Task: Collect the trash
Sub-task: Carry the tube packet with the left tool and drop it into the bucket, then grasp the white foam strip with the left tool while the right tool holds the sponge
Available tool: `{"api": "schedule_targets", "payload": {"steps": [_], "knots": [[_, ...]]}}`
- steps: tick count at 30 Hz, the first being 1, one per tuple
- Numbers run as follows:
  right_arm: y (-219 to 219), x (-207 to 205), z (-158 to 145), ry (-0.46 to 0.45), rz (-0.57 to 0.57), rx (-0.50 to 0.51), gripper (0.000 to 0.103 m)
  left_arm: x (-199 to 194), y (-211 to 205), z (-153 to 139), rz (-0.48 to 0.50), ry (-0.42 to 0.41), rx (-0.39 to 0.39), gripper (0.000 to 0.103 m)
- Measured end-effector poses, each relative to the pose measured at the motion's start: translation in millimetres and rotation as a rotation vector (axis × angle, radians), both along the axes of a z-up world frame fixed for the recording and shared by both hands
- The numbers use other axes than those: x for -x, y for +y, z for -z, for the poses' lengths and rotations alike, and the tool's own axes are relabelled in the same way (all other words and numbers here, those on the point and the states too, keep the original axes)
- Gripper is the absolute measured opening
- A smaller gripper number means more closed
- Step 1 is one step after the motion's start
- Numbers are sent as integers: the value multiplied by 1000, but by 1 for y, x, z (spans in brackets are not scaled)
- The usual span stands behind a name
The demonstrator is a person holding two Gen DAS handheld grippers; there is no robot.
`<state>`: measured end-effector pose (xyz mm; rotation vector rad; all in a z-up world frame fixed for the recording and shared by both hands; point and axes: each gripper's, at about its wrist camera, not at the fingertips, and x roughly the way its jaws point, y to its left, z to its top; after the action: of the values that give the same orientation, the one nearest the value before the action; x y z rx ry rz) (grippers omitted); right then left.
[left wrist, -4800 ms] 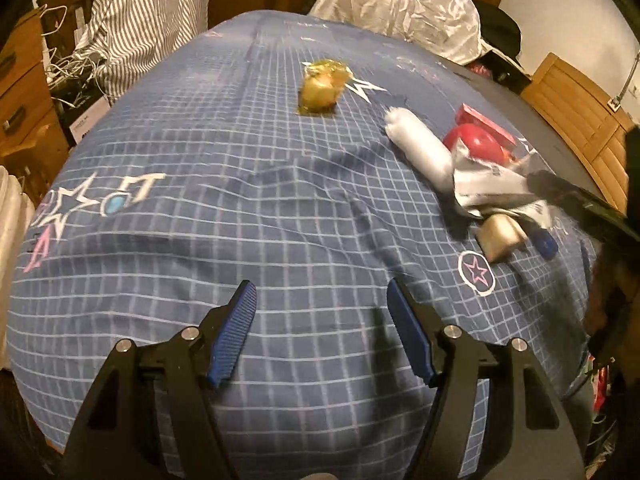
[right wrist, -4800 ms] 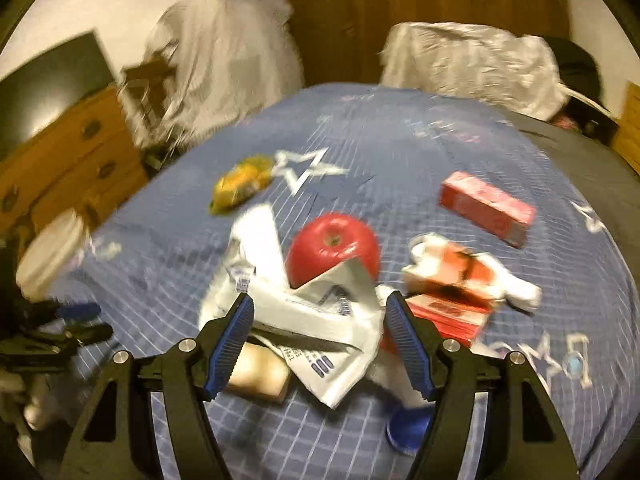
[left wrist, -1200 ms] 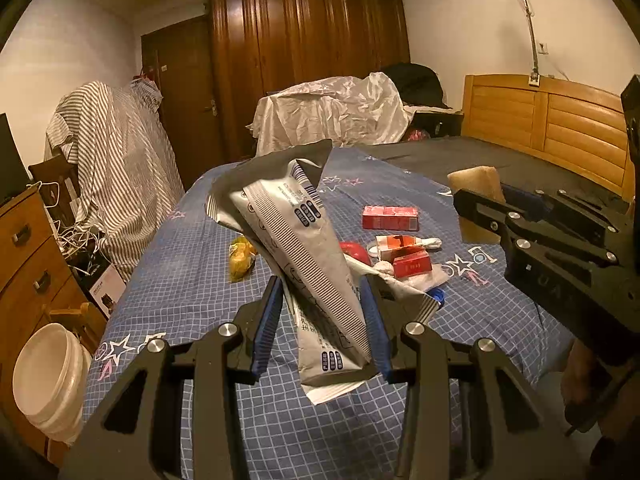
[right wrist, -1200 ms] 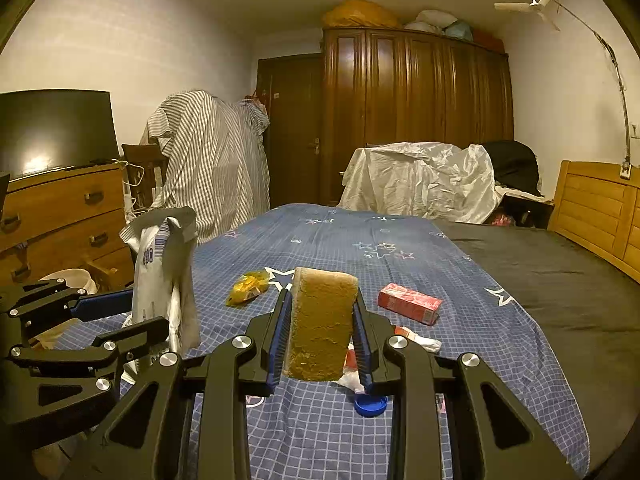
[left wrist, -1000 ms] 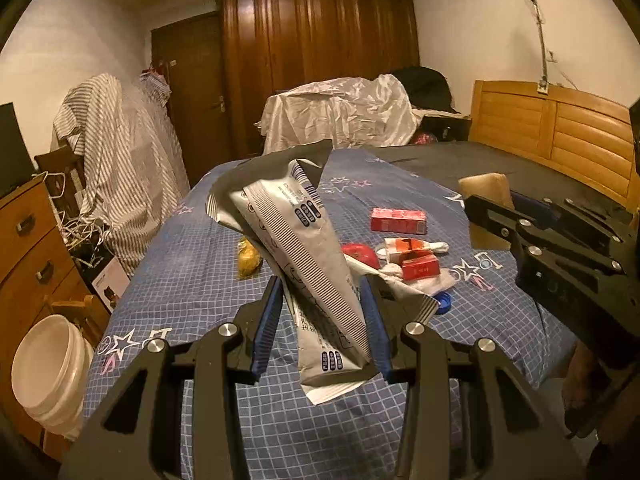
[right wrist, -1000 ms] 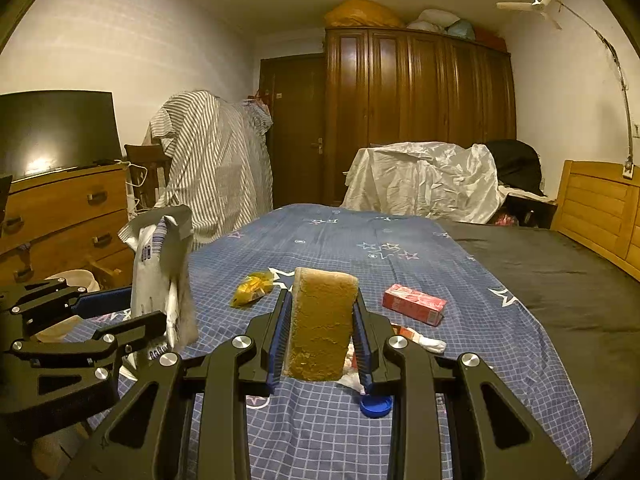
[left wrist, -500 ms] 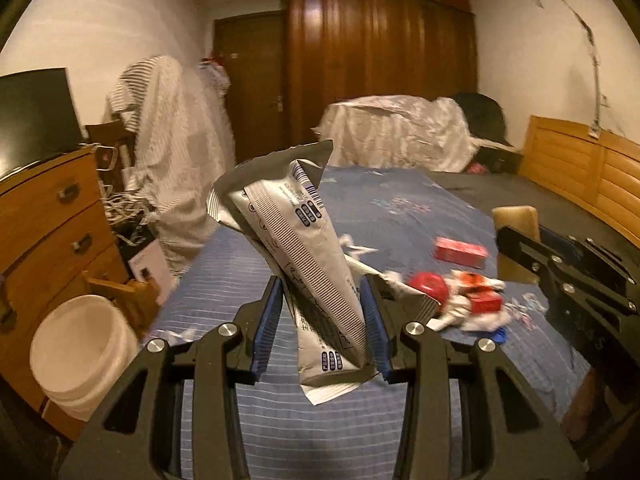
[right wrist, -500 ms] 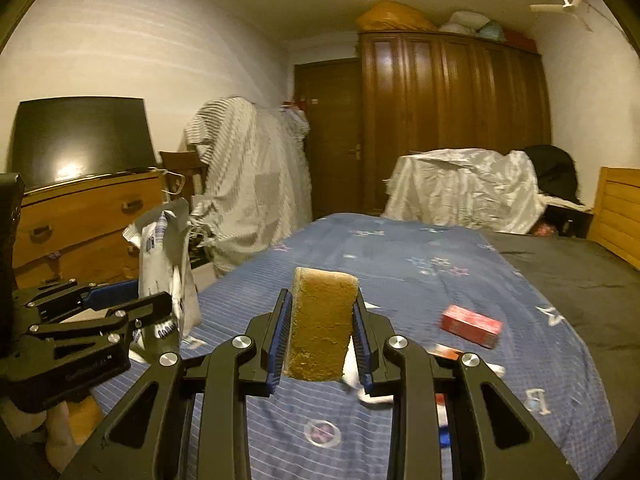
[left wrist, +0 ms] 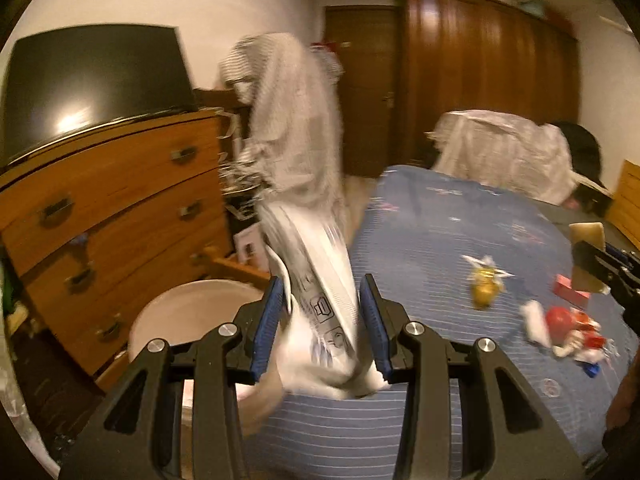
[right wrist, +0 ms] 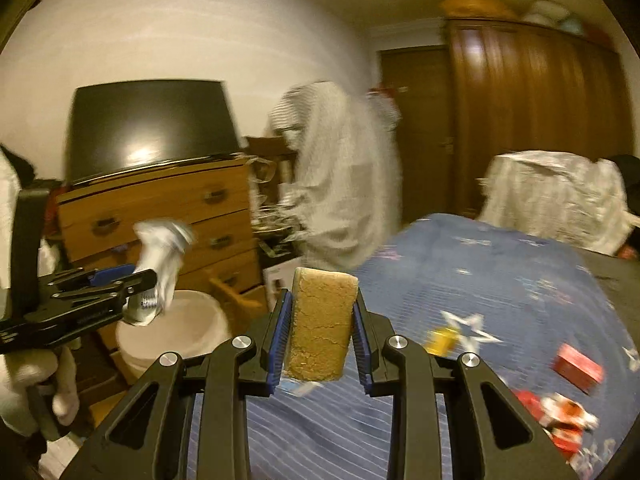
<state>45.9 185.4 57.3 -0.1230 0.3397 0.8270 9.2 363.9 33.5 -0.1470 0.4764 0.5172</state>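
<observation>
Wooden dresser [left wrist: 116, 200], dark wardrobe [right wrist: 532, 120]

Rough, porous sponge [right wrist: 322, 326]; glossy wooden dresser [left wrist: 116, 200]; cloth bedspread [left wrist: 452, 240].

No readable text
The wrapper [left wrist: 320, 280] bears small printed pictograms, blurred; nothing on it can be read.

A: From where is the left wrist view taken?

B: It is taken from just behind the left gripper [left wrist: 323, 322], aimed slightly downward past the bed corner at the white bucket [left wrist: 188, 316] and wooden dresser [left wrist: 108, 200], both seen close.

A: And the right wrist view?

B: It is taken behind the right gripper [right wrist: 320, 340], faced the same way from further right. The bucket [right wrist: 176, 336], dresser [right wrist: 160, 208], wardrobe [right wrist: 532, 120] and blue bedspread [right wrist: 500, 280] are shared; each gripper is caught in the other view.
</observation>
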Motion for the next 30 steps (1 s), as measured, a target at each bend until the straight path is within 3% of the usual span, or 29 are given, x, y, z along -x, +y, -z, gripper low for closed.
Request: {"api": "schedule_targets", "payload": {"steps": [5, 10, 14, 22, 30], "knots": [[104, -8, -9, 62, -165, 51, 30, 16, 61, 5, -71, 38, 39, 38], [197, -15, 0, 112, -254, 113, 30, 14, 126, 33, -102, 95, 69, 38], [253, -8, 19, 146, -309, 163, 30, 10, 178, 67, -97, 100, 199, 33], [257, -21, 40, 195, -324, 153, 30, 36, 177, 49, -54, 72, 158, 35], [223, -38, 43, 213, -326, 145, 30, 19, 178, 77, -35, 130, 212, 35]]}}
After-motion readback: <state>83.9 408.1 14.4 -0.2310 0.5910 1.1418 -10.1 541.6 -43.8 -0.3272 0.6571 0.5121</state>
